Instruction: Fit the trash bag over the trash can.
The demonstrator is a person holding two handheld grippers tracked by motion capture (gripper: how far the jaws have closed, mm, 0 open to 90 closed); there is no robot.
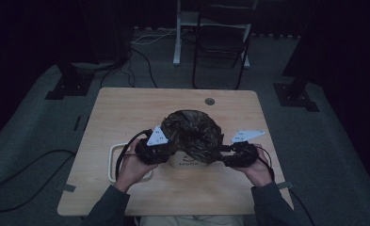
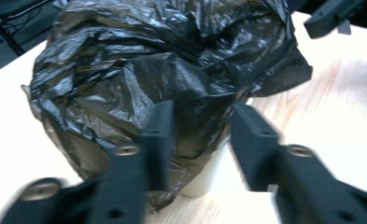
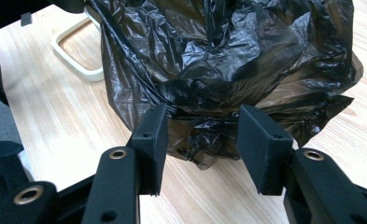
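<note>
Bag: we see the black plastic bag (image 1: pixel 192 133) draped over a white bin (image 1: pixel 190 162) at the middle of the tabletop (image 1: pixel 126 108), toward the near side.
Left gripper (image 2: pixel 201 140): our jaws stand apart at the bag's side; film lies between them, unpressed.
Right gripper (image 3: pixel 202 140): jaws apart, the bag's hanging edge just ahead.
Edges: a white frame (image 1: pixel 111 162) lies just left of the bin, near the tabletop's left edge.
Room: bare wood shows behind the bag and along the near edge.

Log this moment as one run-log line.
scene: black bin bag draped over white bin | left hand-held gripper: open at bag | right hand-held gripper: open at bag | rim ring: on table
</note>
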